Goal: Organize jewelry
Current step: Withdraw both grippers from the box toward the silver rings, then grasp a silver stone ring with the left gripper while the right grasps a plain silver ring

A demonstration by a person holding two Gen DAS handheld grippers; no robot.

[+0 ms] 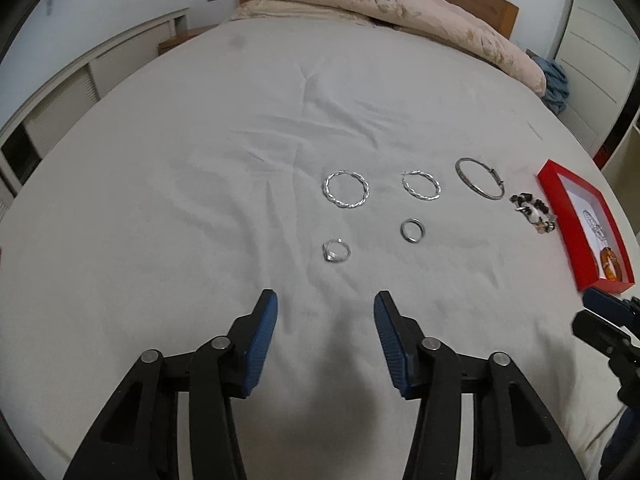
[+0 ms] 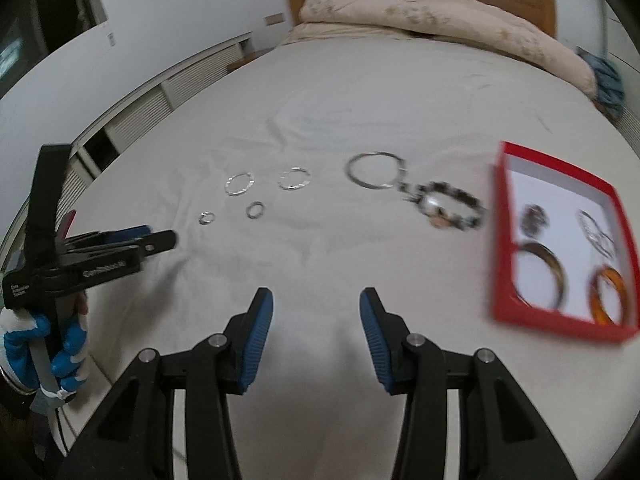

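Note:
Jewelry lies on a white bed sheet (image 1: 160,200). Two twisted silver hoops (image 1: 346,189) (image 1: 421,185), two small silver rings (image 1: 336,251) (image 1: 413,231), a silver bangle (image 1: 479,179) and a beaded bracelet (image 1: 534,213) lie loose. A red box (image 1: 554,188) at the right holds several pieces, including an amber bangle (image 2: 608,294). My left gripper (image 1: 325,308) is open and empty, short of the rings. My right gripper (image 2: 316,306) is open and empty, left of the red box (image 2: 500,240). The bracelet (image 2: 452,206) lies beyond it.
A beige quilt (image 1: 392,4) is bunched against the wooden headboard (image 1: 508,16) at the far end. White cabinets (image 1: 60,96) run along the left wall. The left gripper (image 2: 120,248), held by a gloved hand (image 2: 60,356), shows at the right wrist view's left edge.

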